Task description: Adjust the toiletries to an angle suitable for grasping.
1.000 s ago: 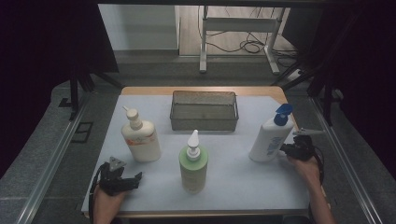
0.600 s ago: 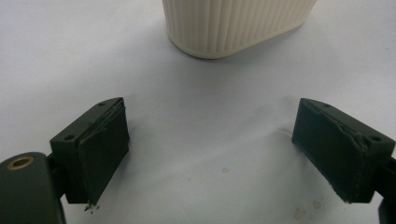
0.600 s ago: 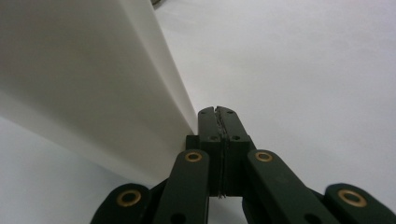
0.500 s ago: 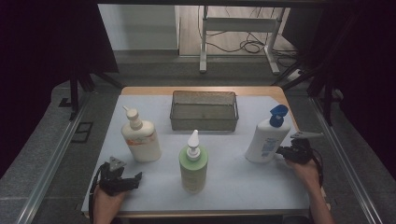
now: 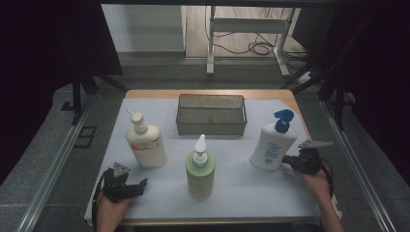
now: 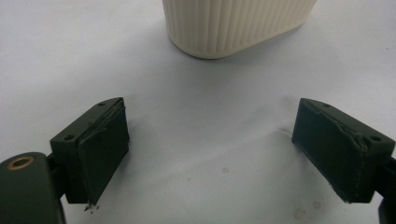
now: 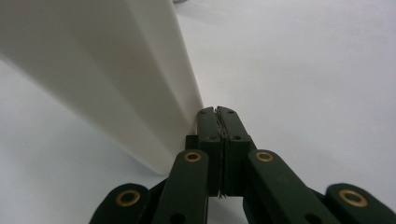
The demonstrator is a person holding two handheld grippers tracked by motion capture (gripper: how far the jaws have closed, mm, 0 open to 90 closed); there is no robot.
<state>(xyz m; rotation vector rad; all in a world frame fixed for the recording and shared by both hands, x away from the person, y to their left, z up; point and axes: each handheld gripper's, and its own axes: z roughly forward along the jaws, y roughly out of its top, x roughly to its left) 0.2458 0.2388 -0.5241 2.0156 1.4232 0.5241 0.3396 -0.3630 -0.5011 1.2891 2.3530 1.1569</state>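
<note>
A white bottle with a blue pump (image 5: 272, 145) stands at the right of the table, leaning slightly left. My right gripper (image 5: 286, 160) is shut with nothing between its jaws, and its tip rests against the bottle's lower right side. In the right gripper view the closed jaws (image 7: 218, 114) meet the bottle's white wall (image 7: 93, 70) near its base. My left gripper (image 5: 140, 186) rests open at the front left, empty. In the left gripper view its jaws (image 6: 212, 149) stand wide apart, short of the ribbed base of a cream bottle (image 6: 233, 23).
The cream pump bottle (image 5: 146, 145) stands at the left, and a green pump bottle (image 5: 200, 171) at the front centre. A wire mesh basket (image 5: 211, 116) sits at the back centre. A white mat (image 5: 241, 193) covers the table.
The right gripper has moved left against the white bottle, and the bottle has shifted left with it. The left gripper has stayed in place.
</note>
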